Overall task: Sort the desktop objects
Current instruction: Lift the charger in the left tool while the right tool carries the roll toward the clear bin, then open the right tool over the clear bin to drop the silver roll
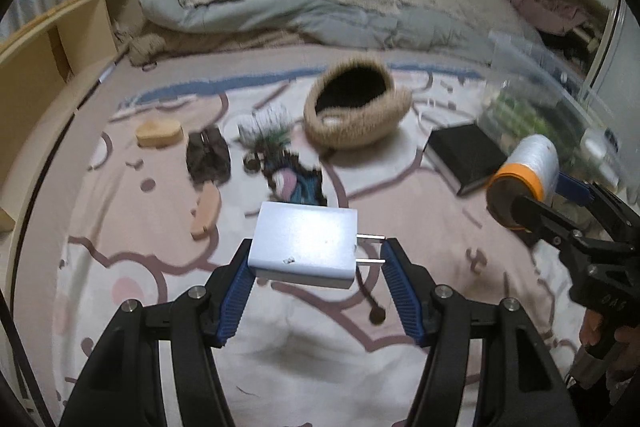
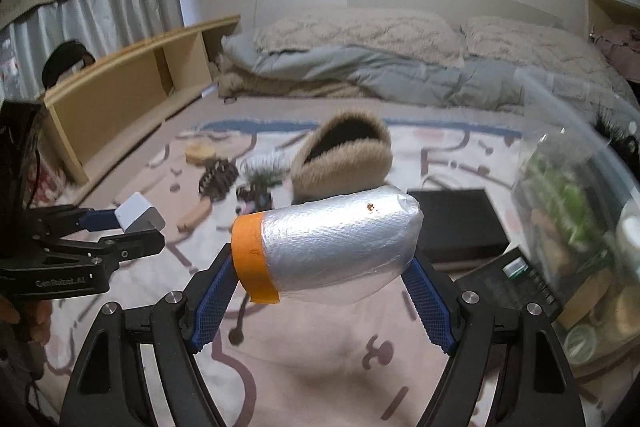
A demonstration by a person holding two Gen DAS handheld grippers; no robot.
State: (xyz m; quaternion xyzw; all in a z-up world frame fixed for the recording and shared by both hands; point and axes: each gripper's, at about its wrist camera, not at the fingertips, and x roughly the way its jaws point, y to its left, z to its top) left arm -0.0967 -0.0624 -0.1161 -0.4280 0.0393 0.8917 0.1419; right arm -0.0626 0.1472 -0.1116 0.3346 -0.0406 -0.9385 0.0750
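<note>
Left gripper (image 1: 316, 259) has the white charger (image 1: 302, 245) clamped crosswise between its blue pads, prongs toward the right-hand pad, held above the patterned blanket (image 1: 320, 347). Right gripper (image 2: 324, 267) grips the roll of plastic film (image 2: 328, 247), orange band to the left. A clear bin (image 2: 580, 187) sits just right; its contents look blurred.

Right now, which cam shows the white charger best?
Left wrist: the white charger sits centred between the left gripper's fingers, prongs and top face visible. Right wrist shows it only small and edge-on at the left margin.
</note>
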